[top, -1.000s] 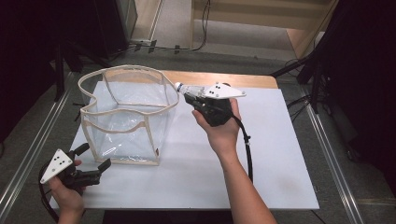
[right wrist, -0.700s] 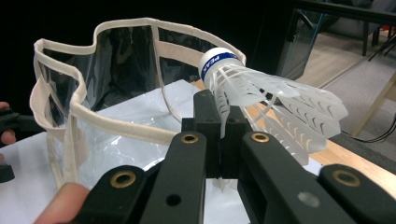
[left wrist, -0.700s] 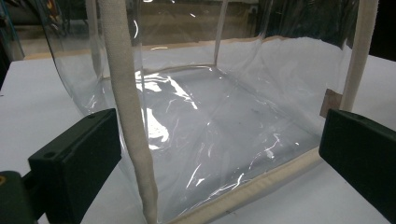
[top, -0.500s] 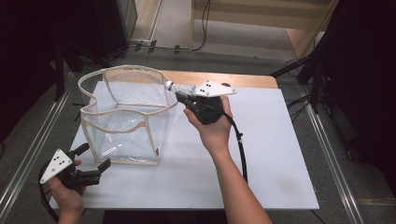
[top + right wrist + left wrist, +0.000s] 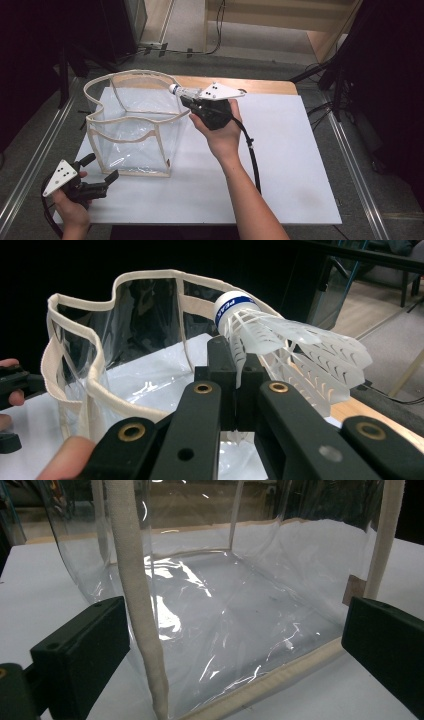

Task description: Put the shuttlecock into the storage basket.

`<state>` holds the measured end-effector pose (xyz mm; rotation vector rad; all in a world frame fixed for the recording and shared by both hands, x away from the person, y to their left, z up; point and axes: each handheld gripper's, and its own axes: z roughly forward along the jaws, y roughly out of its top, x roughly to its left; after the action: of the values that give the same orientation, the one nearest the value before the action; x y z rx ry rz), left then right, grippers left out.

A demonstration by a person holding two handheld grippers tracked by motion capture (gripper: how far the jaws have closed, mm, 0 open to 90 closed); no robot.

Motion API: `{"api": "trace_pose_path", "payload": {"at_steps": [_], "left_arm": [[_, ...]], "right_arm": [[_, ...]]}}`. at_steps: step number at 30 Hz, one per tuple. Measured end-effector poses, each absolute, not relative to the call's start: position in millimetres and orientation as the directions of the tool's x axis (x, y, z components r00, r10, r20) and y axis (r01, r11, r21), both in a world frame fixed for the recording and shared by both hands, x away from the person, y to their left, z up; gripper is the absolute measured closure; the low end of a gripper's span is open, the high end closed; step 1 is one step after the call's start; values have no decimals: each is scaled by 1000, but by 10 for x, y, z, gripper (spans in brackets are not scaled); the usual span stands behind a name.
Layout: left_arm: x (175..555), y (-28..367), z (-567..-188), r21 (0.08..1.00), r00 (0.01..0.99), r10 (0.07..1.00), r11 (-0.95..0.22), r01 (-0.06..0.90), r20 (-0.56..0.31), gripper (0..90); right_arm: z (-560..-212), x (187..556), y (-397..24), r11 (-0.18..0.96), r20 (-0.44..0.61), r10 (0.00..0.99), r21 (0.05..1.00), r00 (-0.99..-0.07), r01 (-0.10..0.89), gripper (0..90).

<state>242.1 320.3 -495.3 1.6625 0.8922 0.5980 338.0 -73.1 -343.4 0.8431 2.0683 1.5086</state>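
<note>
On white table top (image 5: 280, 165), left half: clear plastic bag (image 5: 132, 132) with cream fabric trim, standing upright, mouth open, nothing visible inside. At bag's right rim, raised above mouth edge: white shuttlecock (image 5: 280, 340), blue band on cork, pinched by skirt in right gripper (image 5: 235, 365), jaws clamped tight. Left gripper (image 5: 100, 172): near bag's front lower corner, jaws wide, holding nothing, apart from trim. Progress judged: pickup done, carry nearly done; drop into bag outstanding.

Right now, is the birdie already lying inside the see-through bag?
No, the right gripper holds the shuttlecock in the air near the clear bag's rim.
</note>
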Motion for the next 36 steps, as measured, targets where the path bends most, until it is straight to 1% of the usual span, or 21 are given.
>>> {"api": "trace_pose_path", "payload": {"at_steps": [8, 16, 17, 18, 19, 20, 21, 22, 23, 26, 27, 36], "left_arm": [[2425, 3202, -4954, 960, 591, 805, -114, 254, -61, 0], [2423, 3204, -4953, 961, 592, 804, -111, 253, -63, 0], [2423, 3207, -4953, 961, 594, 802, -111, 253, -64, 0], [2423, 3206, -4952, 961, 594, 802, -109, 253, -66, 0], [2423, 3207, -4952, 961, 592, 803, -110, 253, -64, 0], [2422, 3206, -4952, 961, 593, 803, -110, 254, -65, 0], [2423, 3202, -4952, 961, 592, 803, -111, 253, -63, 0], [2422, 3199, -4952, 961, 592, 803, -112, 254, -62, 0], [2422, 3198, -4952, 960, 592, 804, -115, 254, -60, 0], [2423, 3198, -4953, 961, 591, 804, -115, 253, -60, 0], [2426, 3197, -4953, 961, 592, 804, -117, 252, -57, 0], [2422, 3199, -4950, 961, 591, 805, -116, 251, -57, 0]], "right_arm": [[-3413, 3421, -605, 236, -14, 680, 951, -733, 201, 877], [-3430, 3442, -522, 236, -4, 672, 949, -741, 208, 867], [-3441, 3437, -526, 229, 2, 671, 951, -742, 210, 819], [-3453, 3432, -537, 215, 16, 661, 954, -751, 209, 731], [-3459, 3432, -547, 205, 25, 659, 956, -752, 212, 609], [-3462, 3430, -561, 191, 43, 654, 956, -755, 220, 510], [-3465, 3431, -583, 179, 54, 650, 958, -758, 222, 459], [-3469, 3426, -611, 165, 63, 651, 961, -756, 222, 376], [-3475, 3422, -642, 156, 70, 648, 963, -758, 222, 274], [-3492, 3408, -747, 126, 94, 653, 965, -752, 229, 37], [-3496, 3406, -777, 121, 98, 652, 965, -752, 231, 0], [-3616, 3312, -1106, 119, 76, 683, 970, -726, 214, 0]]}}
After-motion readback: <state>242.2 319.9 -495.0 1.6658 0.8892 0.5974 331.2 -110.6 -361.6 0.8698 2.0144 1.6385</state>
